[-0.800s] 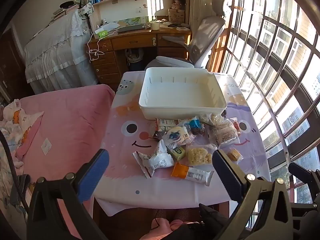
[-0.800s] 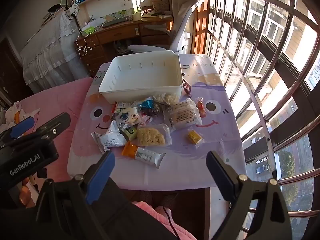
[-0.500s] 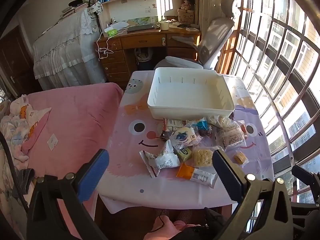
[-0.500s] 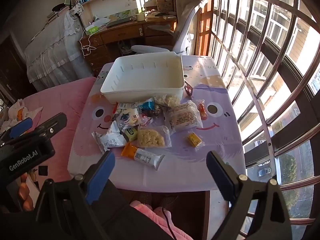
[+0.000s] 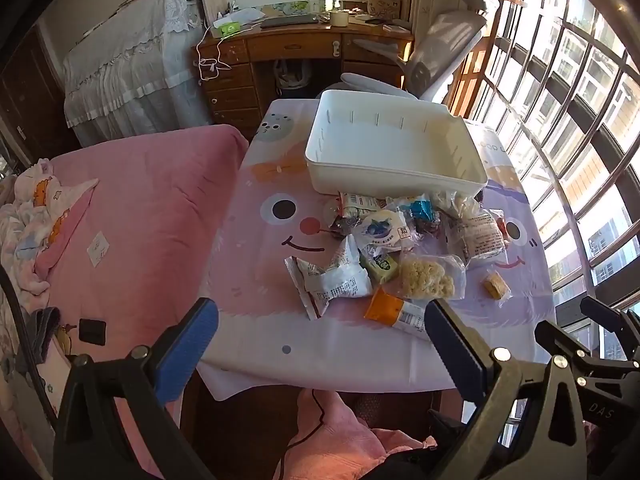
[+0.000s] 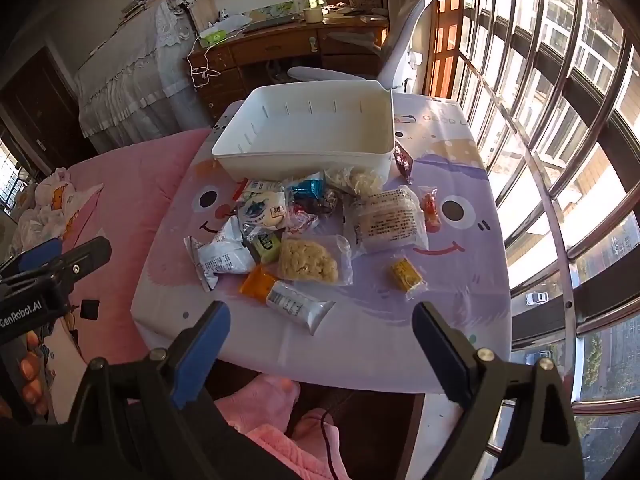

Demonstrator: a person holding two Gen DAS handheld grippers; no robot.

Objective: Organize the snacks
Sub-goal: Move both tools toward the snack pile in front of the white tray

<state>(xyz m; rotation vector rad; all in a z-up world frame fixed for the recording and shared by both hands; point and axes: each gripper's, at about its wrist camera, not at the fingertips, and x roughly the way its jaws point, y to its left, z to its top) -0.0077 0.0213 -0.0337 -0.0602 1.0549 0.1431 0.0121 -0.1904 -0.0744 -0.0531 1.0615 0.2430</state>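
Observation:
A white plastic bin (image 5: 394, 148) (image 6: 308, 136) stands at the far side of the small table, nothing in it. In front of it lie several wrapped snacks: an orange-ended bar (image 5: 394, 312) (image 6: 288, 298) nearest me, a clear bag of yellow puffed pieces (image 5: 428, 278) (image 6: 310, 260), a white packet (image 5: 336, 280) (image 6: 222, 258), a small yellow cake (image 5: 496, 285) (image 6: 406, 274). My left gripper (image 5: 320, 348) hangs open over the table's near edge, holding nothing. My right gripper (image 6: 320, 340) is open too, above the near edge, clear of the snacks.
The cartoon-face tablecloth (image 5: 256, 292) covers the table. A pink bed (image 5: 140, 208) adjoins it on the left. Barred windows (image 6: 560, 120) run along the right. A desk (image 5: 304, 40) and an office chair (image 5: 440, 48) stand behind the bin. Pink-clad knees (image 6: 272, 400) show below.
Both views have closed in on the table and shifted a little; the snacks and bin look larger. Both grippers stay open and nothing on the table has moved.

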